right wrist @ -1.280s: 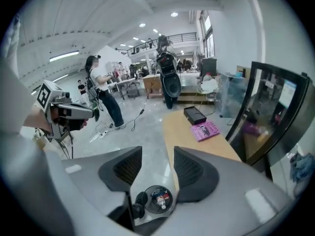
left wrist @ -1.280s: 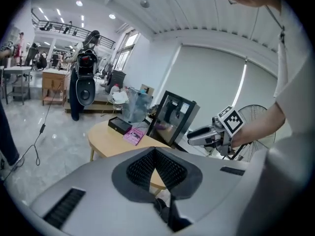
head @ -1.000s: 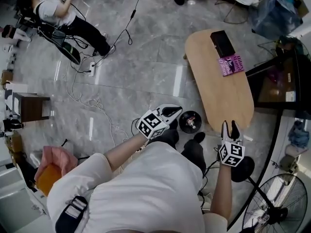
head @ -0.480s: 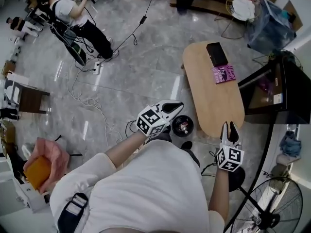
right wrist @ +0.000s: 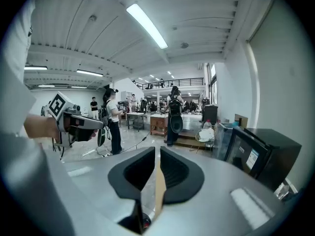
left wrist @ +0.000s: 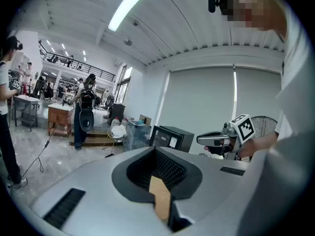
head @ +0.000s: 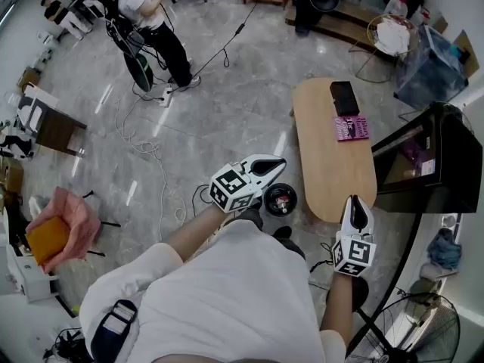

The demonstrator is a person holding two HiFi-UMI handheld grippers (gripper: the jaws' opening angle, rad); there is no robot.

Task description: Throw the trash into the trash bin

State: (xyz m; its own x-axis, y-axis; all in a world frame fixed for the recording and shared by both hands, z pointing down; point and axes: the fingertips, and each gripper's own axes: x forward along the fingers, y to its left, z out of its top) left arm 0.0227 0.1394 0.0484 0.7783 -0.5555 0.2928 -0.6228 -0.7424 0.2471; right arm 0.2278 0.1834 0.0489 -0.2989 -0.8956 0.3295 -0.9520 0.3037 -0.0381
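Note:
A small round black trash bin (head: 280, 200) stands on the marble floor by the near end of the oval wooden table (head: 333, 157), with small reddish and white bits inside it. In the head view my left gripper (head: 266, 165) hovers above and just left of the bin, jaws together and empty. My right gripper (head: 357, 209) is over the table's near tip. Its jaws have just been closing with nothing between them, and only a thin slit is left. In their own views both left gripper (left wrist: 156, 154) and right gripper (right wrist: 157, 151) point out across the room.
A black box (head: 345, 97) and a pink book (head: 351, 128) lie on the table. A dark cabinet (head: 431, 157) stands to the right, a fan (head: 408, 331) at bottom right. Cables (head: 151, 153) trail over the floor. Another person (head: 144, 13) stands far left.
Both grippers have risen away from the floor and the bin looks smaller below. The right jaws went from a wide V to nearly together. The left jaws stayed together.

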